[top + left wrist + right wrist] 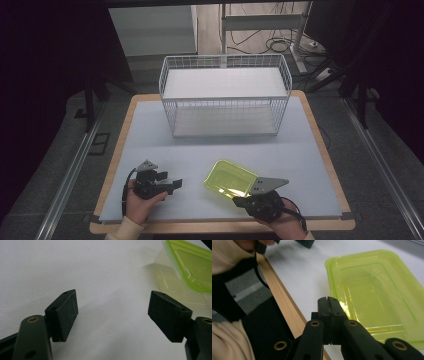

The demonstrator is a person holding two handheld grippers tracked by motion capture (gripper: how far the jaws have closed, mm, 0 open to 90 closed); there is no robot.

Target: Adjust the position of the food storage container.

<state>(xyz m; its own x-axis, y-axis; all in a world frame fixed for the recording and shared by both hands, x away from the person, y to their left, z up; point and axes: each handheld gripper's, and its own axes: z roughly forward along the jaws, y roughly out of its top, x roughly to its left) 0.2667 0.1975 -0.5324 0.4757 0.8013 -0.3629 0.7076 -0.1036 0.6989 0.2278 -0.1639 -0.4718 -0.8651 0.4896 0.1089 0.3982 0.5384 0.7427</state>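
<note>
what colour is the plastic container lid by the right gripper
Translucent yellow-green. The container lid shows best in the right gripper view, just beyond the right gripper.

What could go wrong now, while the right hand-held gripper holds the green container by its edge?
1. The right hand-held gripper pinches only the rim of the green container, which is tilted off the table; it may slip or swing.
2. The left hand-held gripper is open and close by, so the two could bump.
3. The wire basket has a high wall that the container could catch.
</note>
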